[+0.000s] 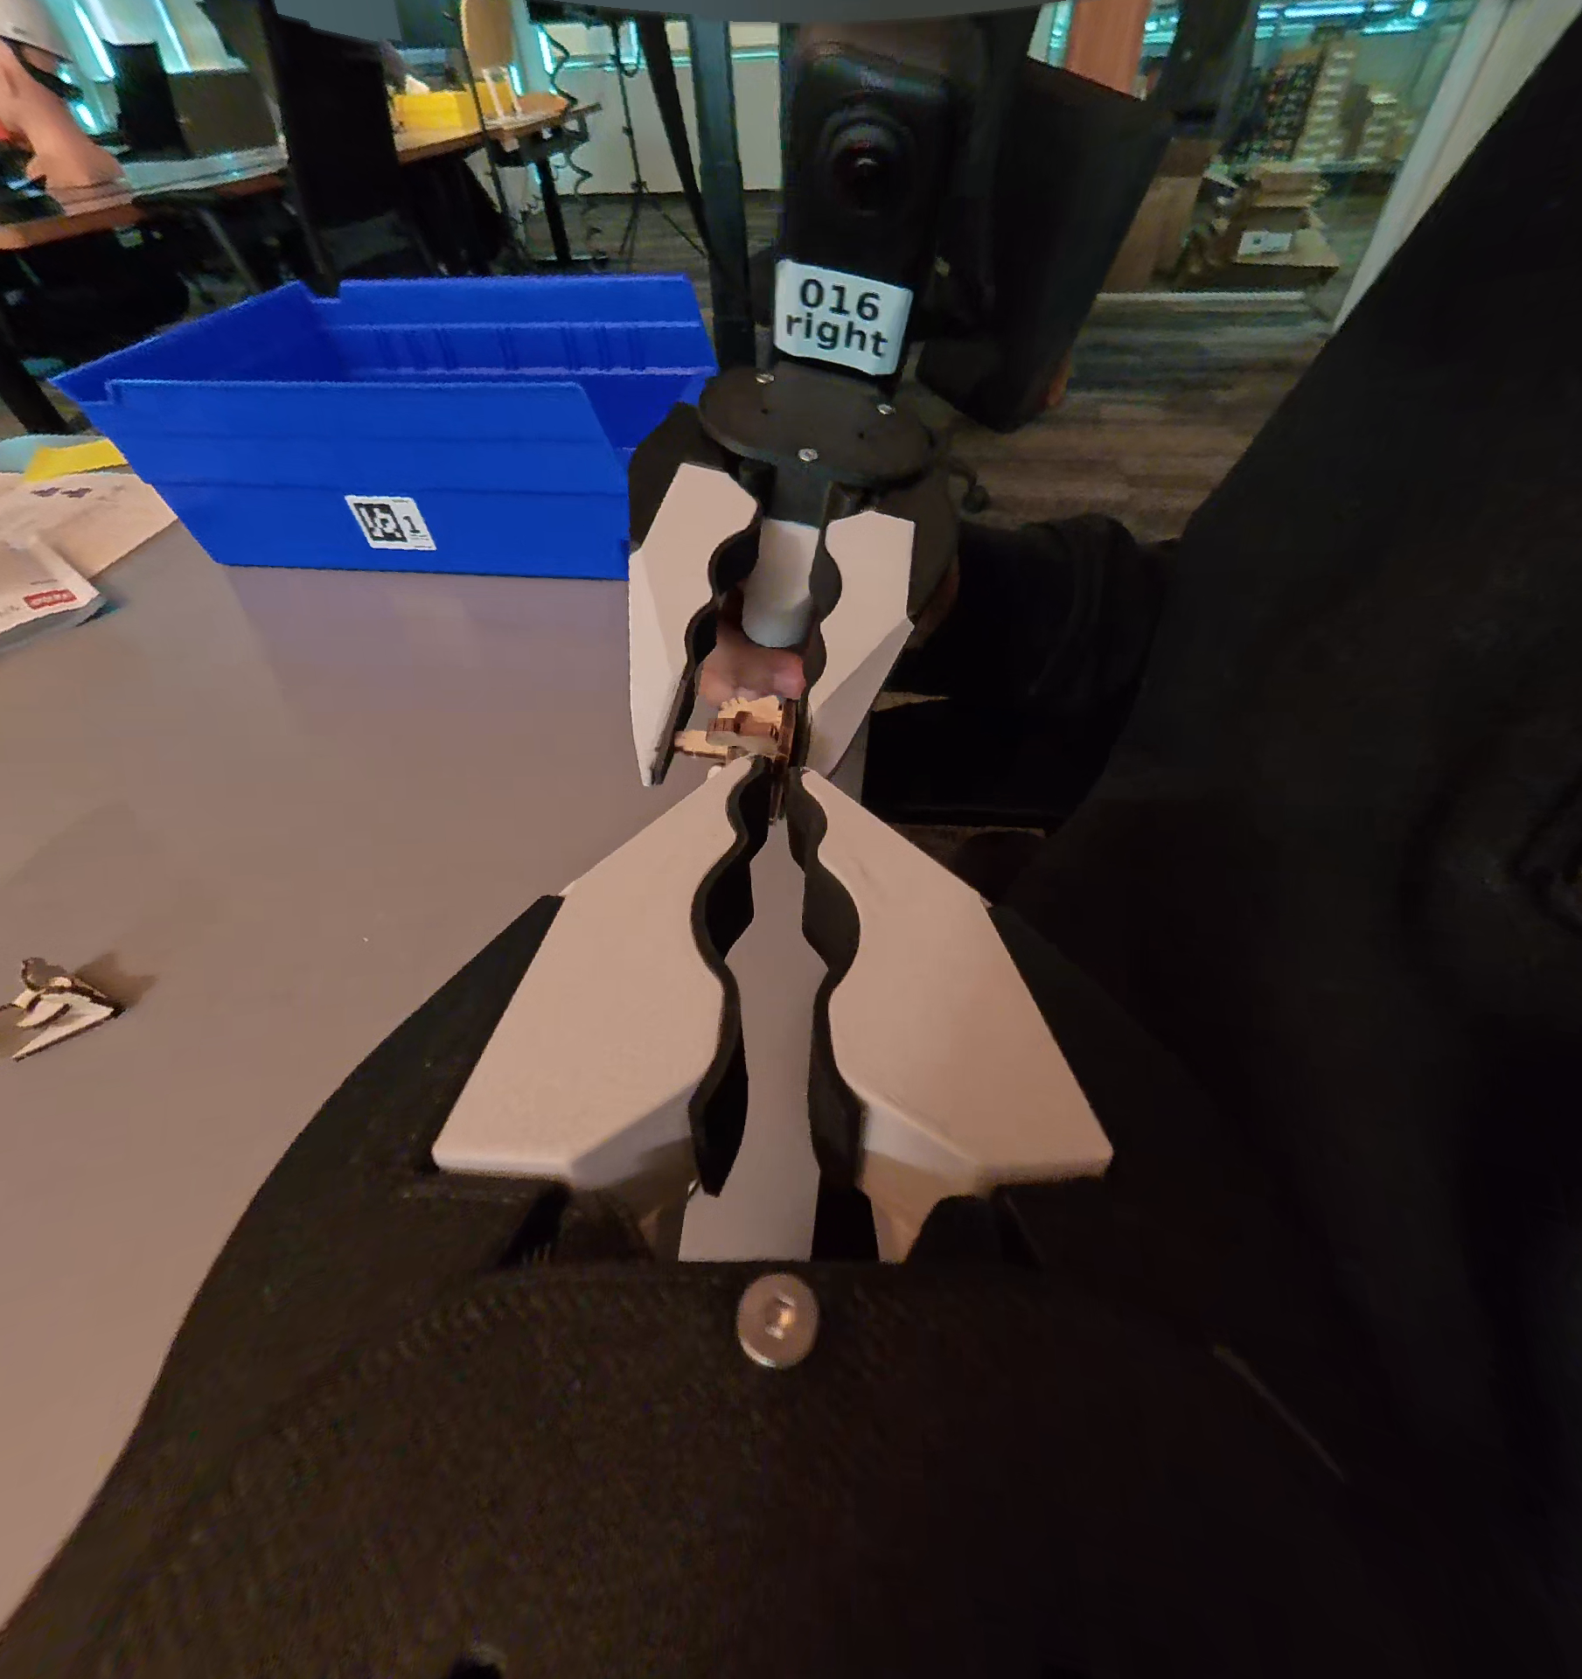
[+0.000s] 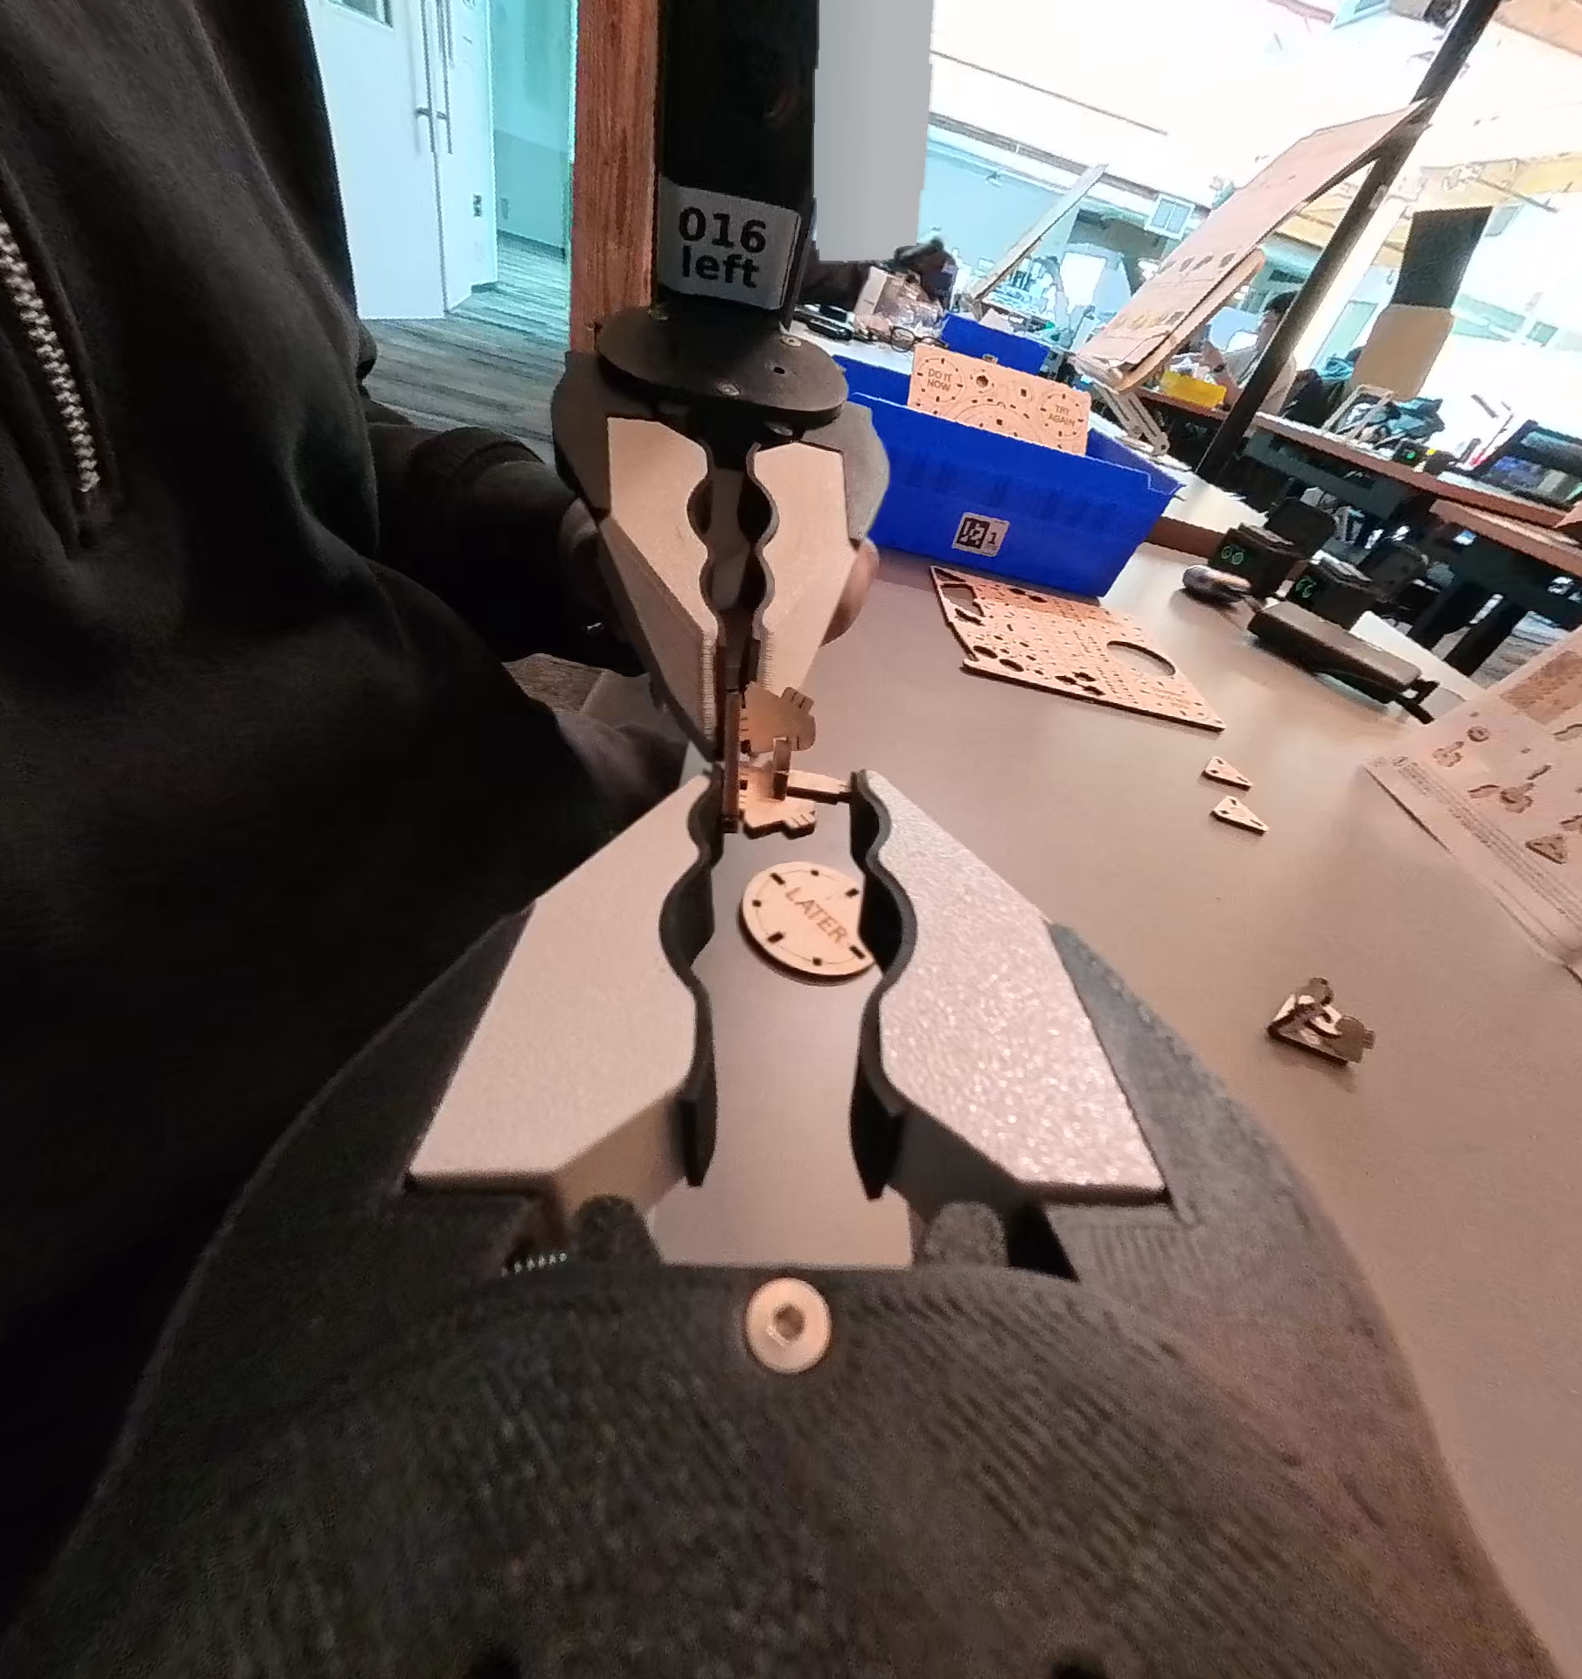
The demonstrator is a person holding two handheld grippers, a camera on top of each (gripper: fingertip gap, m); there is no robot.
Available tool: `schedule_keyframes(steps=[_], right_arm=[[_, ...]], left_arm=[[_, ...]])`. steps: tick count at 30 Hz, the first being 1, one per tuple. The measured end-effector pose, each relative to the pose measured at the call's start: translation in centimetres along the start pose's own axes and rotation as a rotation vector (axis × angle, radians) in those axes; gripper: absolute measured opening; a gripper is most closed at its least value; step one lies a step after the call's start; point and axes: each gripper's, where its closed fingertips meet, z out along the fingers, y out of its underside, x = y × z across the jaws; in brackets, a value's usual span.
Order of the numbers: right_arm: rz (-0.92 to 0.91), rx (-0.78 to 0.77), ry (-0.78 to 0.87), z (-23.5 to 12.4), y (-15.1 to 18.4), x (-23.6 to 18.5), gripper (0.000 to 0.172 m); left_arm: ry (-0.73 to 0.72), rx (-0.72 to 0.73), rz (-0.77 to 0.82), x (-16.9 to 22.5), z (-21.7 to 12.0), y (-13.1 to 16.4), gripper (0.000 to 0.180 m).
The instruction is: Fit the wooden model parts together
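Grey tabletop [image 2: 1132, 909] in a busy workshop, blue bin [image 1: 360, 454] at the back, and above a round wooden disc [image 2: 807, 919] the left gripper [image 1: 773, 772] pinches the flat plate of a small wooden puzzle assembly [image 2: 769, 781] while the right gripper [image 2: 791, 786] closes around it, pads touching both ends.

both grippers [image 1: 773, 772] [image 2: 787, 786]: grey wavy-edged fingers, black textured bodies, silver screw, white labels; black zip jacket [image 2: 133, 545].

Two wrist cameras facing each other, close over table [image 1: 333, 727]; both share blue bin [image 1: 387, 427].
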Motion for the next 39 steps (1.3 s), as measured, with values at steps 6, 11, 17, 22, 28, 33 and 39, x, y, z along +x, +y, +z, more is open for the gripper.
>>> schedule_keyframes(steps=[6, 11, 17, 22, 28, 33, 39], right_arm=[[-0.084, 0.229, 0.058, -2.4, -3.1, 1.0, 0.025], [-0.062, 0.397, 0.042, -4.1, -5.1, 1.3, 0.025], [-0.089, 0.401, 0.032, -3.4, -5.1, 1.2, 0.025], [-0.094, 0.378, 0.028, -2.7, -4.6, 1.1, 0.025], [-0.105, 0.357, 0.041, -2.9, -4.3, 1.2, 0.025], [-0.1, 0.34, 0.052, -3.1, -4.0, 1.4, 0.025], [-0.132, 0.231, 0.103, -2.6, -2.7, 2.0, 0.025]], left_arm=[[-0.006, 0.111, -0.14, -1.2, -0.7, -1.3, 0.016], [-0.045, 0.004, -0.393, -3.0, -0.3, 0.9, 0.037], [-0.323, -0.355, -0.405, -4.9, -1.0, 7.1, 0.069], [-0.387, -0.414, -0.492, -4.7, -0.7, 8.8, 0.08], [-0.443, -0.52, -0.464, -5.1, -0.9, 10.5, 0.08], [-0.467, -0.571, -0.404, -5.3, -1.1, 10.9, 0.053], [-0.352, -0.41, -0.509, -4.7, -0.7, 9.0, 0.053]])
